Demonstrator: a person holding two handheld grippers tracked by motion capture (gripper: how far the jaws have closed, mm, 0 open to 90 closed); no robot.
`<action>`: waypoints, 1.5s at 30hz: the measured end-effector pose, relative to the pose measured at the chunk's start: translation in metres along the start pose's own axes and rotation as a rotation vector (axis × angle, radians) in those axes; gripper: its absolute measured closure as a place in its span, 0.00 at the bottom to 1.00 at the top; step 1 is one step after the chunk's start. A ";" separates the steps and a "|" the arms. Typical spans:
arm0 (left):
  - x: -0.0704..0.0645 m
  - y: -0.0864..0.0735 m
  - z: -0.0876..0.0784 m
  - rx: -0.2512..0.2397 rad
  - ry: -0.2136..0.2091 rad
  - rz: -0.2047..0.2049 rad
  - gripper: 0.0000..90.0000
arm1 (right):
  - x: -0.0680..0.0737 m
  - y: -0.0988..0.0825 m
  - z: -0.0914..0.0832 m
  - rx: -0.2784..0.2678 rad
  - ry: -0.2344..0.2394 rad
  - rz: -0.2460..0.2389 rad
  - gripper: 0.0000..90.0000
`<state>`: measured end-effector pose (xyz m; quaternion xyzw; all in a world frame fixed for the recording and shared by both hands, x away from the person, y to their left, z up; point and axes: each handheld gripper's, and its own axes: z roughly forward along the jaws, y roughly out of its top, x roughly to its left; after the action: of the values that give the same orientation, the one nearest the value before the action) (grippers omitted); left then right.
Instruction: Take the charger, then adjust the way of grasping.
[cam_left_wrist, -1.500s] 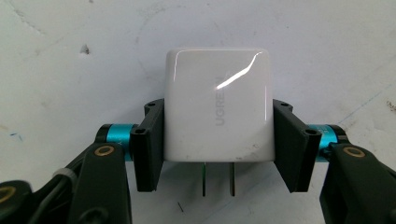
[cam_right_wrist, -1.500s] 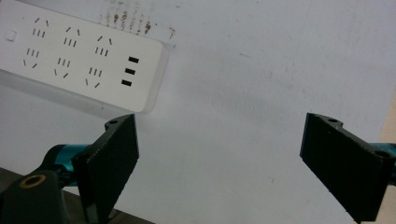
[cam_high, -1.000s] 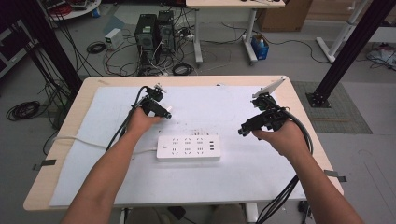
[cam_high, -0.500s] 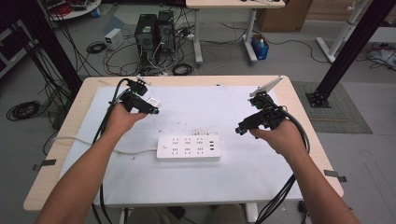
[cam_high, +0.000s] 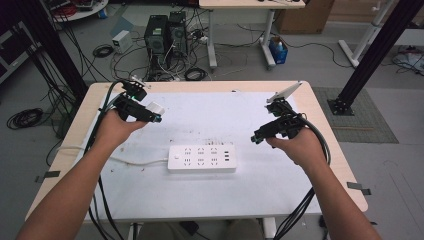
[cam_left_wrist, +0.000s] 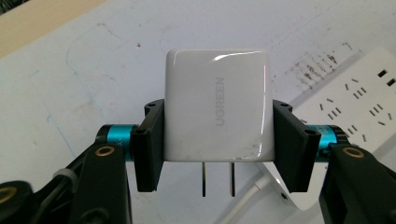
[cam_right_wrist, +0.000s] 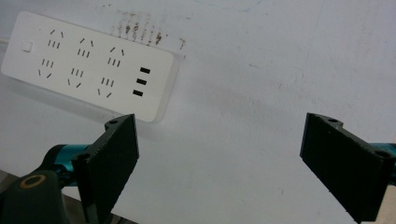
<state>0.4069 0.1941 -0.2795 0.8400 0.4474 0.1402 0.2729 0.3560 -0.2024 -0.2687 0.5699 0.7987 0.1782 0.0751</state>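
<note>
My left gripper (cam_high: 152, 114) is shut on a white square charger (cam_left_wrist: 217, 105), raised above the table's left side. The charger (cam_high: 155, 108) carries a grey brand name on its face and two metal prongs stick out below it. A white power strip (cam_high: 201, 158) with several sockets and three USB ports lies flat in the middle of the table; it is also in the left gripper view (cam_left_wrist: 359, 100) and the right gripper view (cam_right_wrist: 88, 63). My right gripper (cam_high: 256, 138) hovers at the right of the strip, jaws wide open with nothing between them (cam_right_wrist: 224, 154).
A white mat (cam_high: 240, 200) covers most of the wooden table (cam_high: 325, 110). The strip's white cable (cam_high: 125, 161) runs off to the left. Black cables trail from both grippers. Computer towers and tangled wires sit on the floor beyond the far edge.
My left hand has lifted the charger and carried it up and to the left, away from the power strip. The right gripper has stayed where it was.
</note>
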 end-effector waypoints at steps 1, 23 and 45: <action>-0.002 0.000 -0.005 0.001 0.003 0.014 0.47 | 0.001 0.000 0.000 0.000 -0.003 0.004 0.12; -0.018 -0.007 -0.026 -0.032 -0.034 0.085 0.47 | 0.006 -0.009 -0.005 -0.021 0.015 0.014 0.12; -0.035 -0.032 -0.025 -0.233 -0.314 0.320 0.47 | 0.023 0.004 -0.004 -0.017 0.115 0.030 0.12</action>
<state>0.3540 0.1881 -0.2770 0.8745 0.2415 0.1000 0.4085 0.3506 -0.1810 -0.2616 0.5699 0.7916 0.2183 0.0314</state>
